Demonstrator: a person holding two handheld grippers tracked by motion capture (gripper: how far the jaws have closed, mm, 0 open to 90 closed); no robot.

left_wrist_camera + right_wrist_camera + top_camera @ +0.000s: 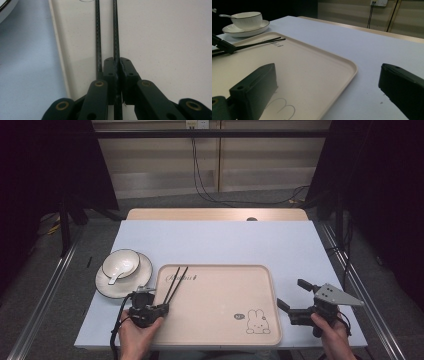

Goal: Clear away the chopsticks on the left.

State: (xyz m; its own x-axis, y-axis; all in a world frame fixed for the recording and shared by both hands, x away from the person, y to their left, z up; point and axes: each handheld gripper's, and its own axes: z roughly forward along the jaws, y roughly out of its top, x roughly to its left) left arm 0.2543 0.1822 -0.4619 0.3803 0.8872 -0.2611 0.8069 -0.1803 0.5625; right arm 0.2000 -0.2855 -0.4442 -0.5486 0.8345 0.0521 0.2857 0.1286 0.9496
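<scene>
Two chopsticks [174,282] lay at tray [260,270] left edge, bowl [121,262] just beyond. Thin, stiff, light, slippery: best pinched near butt ends. Left hand-held gripper [163,308] clamped on one stick; right hand-held gripper [292,295] wide open, off tray's right rim.

**Cut off, covered or too small to read**

In the left gripper view, the chopsticks [115,30] run off at 12 o'clock, and the plate [6,7] is clipped at 10 o'clock. In the high view, the tray's print [181,278] is illegible, and the spoon [116,275] bowl is indistinct.
</scene>
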